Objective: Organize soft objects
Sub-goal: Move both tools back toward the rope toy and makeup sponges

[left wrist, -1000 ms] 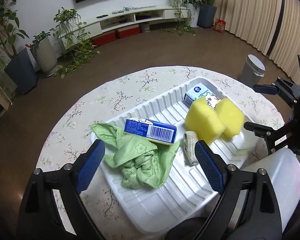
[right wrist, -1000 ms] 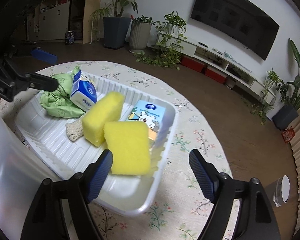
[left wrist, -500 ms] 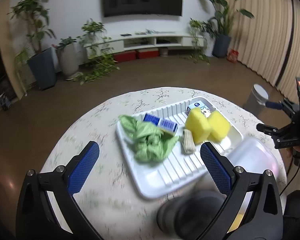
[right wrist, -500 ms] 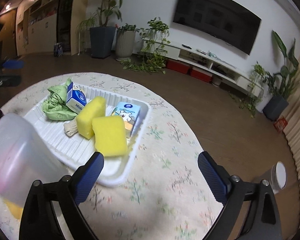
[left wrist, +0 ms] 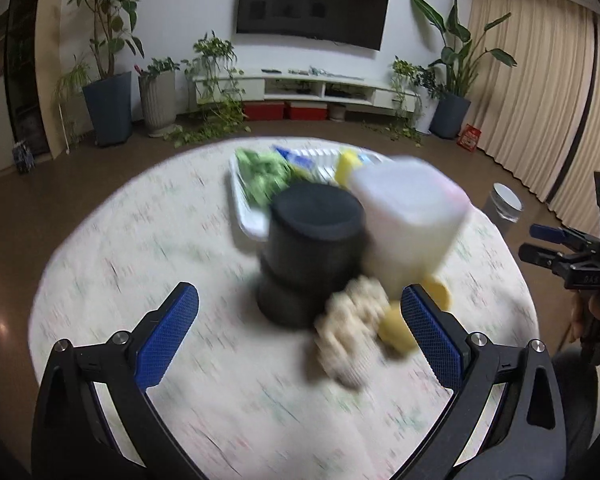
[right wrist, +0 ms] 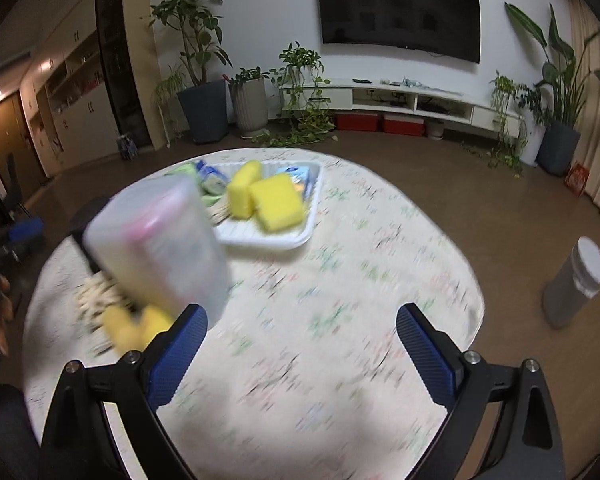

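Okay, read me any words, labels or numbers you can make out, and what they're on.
None can be read.
Blue carton in the white tray: print blurred.
Second blue carton: blurred.
Red box on the floor: markings too small.

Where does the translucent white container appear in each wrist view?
Left wrist: translucent white container right of centre, beside the black cylinder.
Right wrist: it stands left of centre, above the left finger.
Shared landmark: white tray behind it.
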Action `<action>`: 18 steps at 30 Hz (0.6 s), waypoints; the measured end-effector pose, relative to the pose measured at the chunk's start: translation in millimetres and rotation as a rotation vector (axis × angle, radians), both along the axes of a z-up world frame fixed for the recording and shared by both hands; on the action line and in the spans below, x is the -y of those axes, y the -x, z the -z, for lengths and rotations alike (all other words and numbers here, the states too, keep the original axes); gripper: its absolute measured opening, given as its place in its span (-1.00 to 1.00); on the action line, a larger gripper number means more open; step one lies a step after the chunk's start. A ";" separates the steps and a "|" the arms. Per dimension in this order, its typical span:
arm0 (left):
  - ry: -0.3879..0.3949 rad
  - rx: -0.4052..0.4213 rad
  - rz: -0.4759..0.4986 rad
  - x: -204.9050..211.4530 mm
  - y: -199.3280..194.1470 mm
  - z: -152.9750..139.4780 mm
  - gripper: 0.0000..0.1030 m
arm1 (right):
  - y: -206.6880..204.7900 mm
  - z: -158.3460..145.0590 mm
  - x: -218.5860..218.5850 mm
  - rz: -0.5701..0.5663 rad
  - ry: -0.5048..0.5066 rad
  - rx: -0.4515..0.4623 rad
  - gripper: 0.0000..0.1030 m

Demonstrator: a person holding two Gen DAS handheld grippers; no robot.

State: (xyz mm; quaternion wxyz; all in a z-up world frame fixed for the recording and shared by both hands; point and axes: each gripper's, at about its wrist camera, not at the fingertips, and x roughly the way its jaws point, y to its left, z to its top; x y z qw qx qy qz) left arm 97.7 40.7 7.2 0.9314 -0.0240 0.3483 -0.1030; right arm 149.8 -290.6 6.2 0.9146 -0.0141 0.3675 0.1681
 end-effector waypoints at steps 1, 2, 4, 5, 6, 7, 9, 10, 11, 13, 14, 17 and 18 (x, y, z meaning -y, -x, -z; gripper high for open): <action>0.002 -0.005 0.000 3.7 5.8 3.9 1.00 | 7.9 1.2 -3.2 -0.006 -0.008 0.000 0.90; 0.004 -0.010 0.005 8.7 11.8 9.0 1.00 | 15.3 2.4 -6.5 -0.010 -0.014 0.001 0.90; 0.018 -0.016 0.015 16.9 22.1 16.8 1.00 | 31.4 6.8 -15.9 -0.027 -0.029 -0.005 0.90; 0.021 -0.016 0.014 19.3 25.4 19.0 1.00 | 36.9 9.0 -19.7 -0.035 -0.031 -0.008 0.90; 0.026 -0.016 0.014 22.1 28.4 21.5 1.00 | 43.8 11.6 -24.5 -0.044 -0.032 -0.008 0.90; 0.034 -0.017 0.014 25.0 32.4 25.8 1.00 | 50.3 14.1 -28.6 -0.052 -0.032 -0.008 0.90; 0.033 -0.020 0.018 29.5 35.8 31.2 1.00 | 60.0 20.4 -37.1 -0.066 -0.043 -0.017 0.90; 0.027 -0.019 0.018 32.1 35.9 32.8 1.00 | 63.7 24.0 -41.3 -0.072 -0.051 -0.026 0.90; 0.018 -0.018 0.019 35.2 35.5 34.1 1.00 | 65.4 26.4 -44.2 -0.076 -0.057 -0.032 0.90; 0.011 -0.014 0.022 38.3 34.0 34.9 1.00 | 67.6 31.9 -53.3 -0.089 -0.062 -0.040 0.90; 0.010 -0.013 0.020 38.9 32.7 34.6 1.00 | 69.2 34.1 -57.1 -0.092 -0.058 -0.040 0.90; 0.027 -0.017 0.004 39.5 30.2 37.6 1.00 | 69.2 35.7 -66.1 -0.100 -0.049 -0.027 0.89; 0.027 -0.020 -0.003 39.8 28.2 38.8 1.00 | 68.8 36.7 -69.0 -0.102 -0.049 -0.026 0.89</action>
